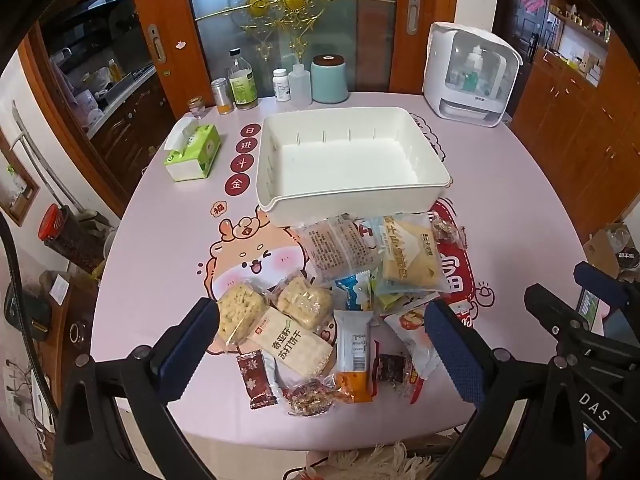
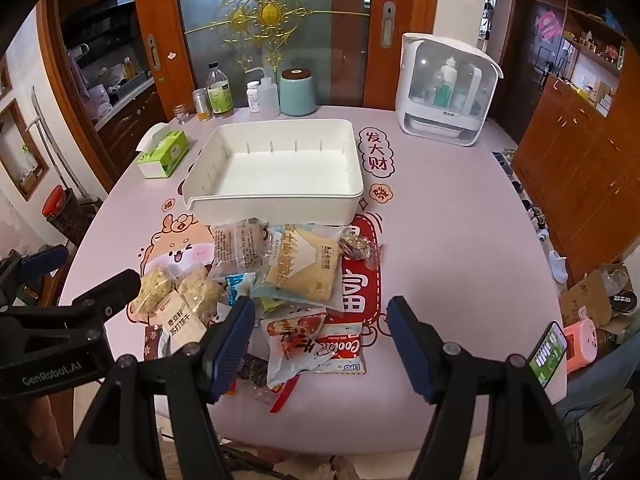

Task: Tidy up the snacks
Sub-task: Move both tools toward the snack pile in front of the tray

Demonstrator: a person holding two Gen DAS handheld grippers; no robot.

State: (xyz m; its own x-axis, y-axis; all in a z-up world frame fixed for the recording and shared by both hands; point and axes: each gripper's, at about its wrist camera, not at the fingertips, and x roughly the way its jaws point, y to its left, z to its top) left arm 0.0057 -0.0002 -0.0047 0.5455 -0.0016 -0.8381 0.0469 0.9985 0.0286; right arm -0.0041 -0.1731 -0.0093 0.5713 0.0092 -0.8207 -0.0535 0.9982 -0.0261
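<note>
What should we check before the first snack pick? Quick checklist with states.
1. White plastic bin empty, upright: ok.
2. Left gripper open, nothing between its pads: ok.
3. Right gripper open, nothing held: ok.
4. Heap of wrapped snack packets on the pink table before the bin, reachable: ok.
5. Packets overlap; clean single grasp: not ok.
6. Green tissue box clear of bin: ok.

occluded: dark wrapper (image 2: 254, 368) behind right claw (image 2: 320, 340) | cookie pack (image 2: 340, 350) half-buried (label partly hidden)
</note>
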